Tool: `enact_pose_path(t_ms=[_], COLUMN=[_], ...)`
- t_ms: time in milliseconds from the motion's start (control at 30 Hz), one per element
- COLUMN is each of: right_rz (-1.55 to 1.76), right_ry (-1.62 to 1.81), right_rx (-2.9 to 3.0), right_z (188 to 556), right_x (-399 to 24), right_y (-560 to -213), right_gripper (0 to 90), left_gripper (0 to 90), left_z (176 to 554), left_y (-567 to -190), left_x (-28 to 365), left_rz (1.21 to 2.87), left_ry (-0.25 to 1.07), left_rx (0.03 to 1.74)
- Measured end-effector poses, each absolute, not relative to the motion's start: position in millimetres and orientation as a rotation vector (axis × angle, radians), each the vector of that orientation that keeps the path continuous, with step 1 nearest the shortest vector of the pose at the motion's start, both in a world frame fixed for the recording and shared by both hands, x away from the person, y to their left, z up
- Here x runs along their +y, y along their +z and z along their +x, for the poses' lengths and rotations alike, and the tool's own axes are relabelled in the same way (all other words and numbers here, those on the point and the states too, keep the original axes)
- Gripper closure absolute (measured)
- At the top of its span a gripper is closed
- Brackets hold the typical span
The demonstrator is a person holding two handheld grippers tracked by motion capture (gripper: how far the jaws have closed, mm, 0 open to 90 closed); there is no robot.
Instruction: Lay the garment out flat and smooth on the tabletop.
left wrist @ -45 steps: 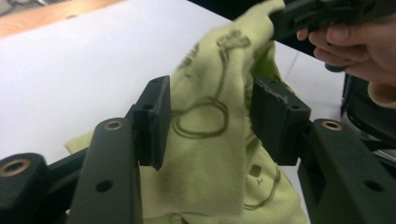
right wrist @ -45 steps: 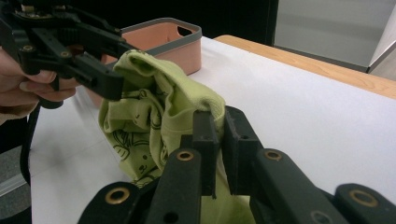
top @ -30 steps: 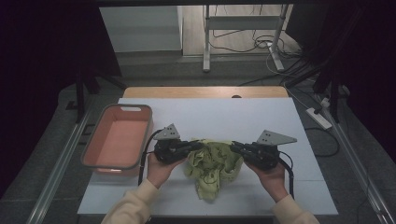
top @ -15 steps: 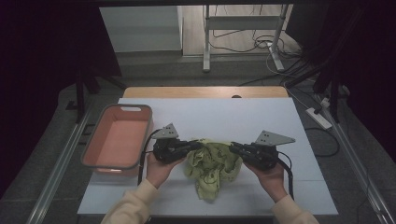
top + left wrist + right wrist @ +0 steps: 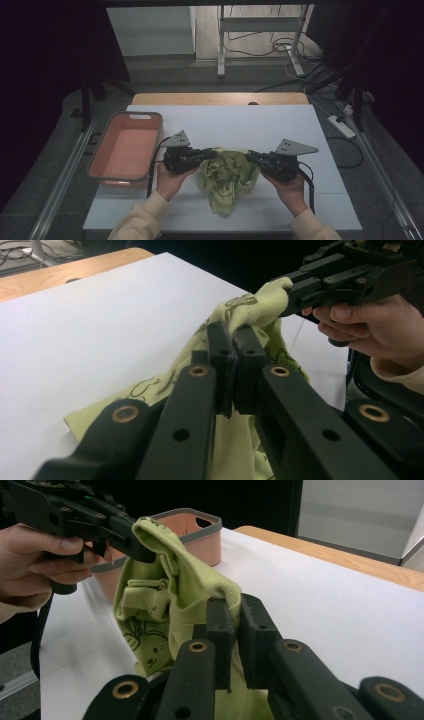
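Left gripper [image 5: 231, 347]: jaws pressed together on a fold of the yellow-green garment [image 5: 250, 310], the cloth pinched between the two black pads. Right gripper [image 5: 231, 611]: jaws likewise clamped on another fold of the same garment [image 5: 165, 610], fabric caught in the narrow slit between the pads.

In the high view the left gripper [image 5: 207, 155] sits at 9 o'clock of the garment [image 5: 226, 175] and the right gripper [image 5: 252, 159] at 3 o'clock; the two point toward each other. The garment's upper edge is stretched between them and raised off the surface, while its lower part hangs toward 6 o'clock and rests crumpled on the white table [image 5: 240, 125]. Dark line drawings are printed on the fabric.

Each gripper is held by one hand: left hand [image 5: 170, 180], right hand [image 5: 290, 189].

A pink tub [image 5: 127, 150] with a grey rim stands at 9 o'clock of the left gripper, near the table's edge.
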State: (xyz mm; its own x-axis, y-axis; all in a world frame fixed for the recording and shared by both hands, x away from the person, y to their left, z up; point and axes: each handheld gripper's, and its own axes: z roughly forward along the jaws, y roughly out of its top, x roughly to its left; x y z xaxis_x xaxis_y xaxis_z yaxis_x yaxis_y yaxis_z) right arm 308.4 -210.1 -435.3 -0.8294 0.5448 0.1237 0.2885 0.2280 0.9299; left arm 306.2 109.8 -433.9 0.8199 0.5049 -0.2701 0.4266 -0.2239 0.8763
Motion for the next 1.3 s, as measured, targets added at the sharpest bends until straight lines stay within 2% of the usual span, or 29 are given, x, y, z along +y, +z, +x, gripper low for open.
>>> enact_pose_path(t_ms=[733, 1300], right_rz=[0.822, 0.727], right_ry=[1.777, 1.857], right_rx=[2.204, 2.105], right_z=[332.0, 338.9], right_x=[-205.9, -195.7], right_y=[-411.9, -363.8], right_gripper=[83.7, 83.9], left_gripper=[87.7, 87.7], left_z=[332.3, 338.9], left_y=[-406.3, -355.5], left_x=[120.6, 132.2], left_rz=[1.745, 1.655], left_ry=[0.047, 0.071], left_rx=[0.734, 0.693])
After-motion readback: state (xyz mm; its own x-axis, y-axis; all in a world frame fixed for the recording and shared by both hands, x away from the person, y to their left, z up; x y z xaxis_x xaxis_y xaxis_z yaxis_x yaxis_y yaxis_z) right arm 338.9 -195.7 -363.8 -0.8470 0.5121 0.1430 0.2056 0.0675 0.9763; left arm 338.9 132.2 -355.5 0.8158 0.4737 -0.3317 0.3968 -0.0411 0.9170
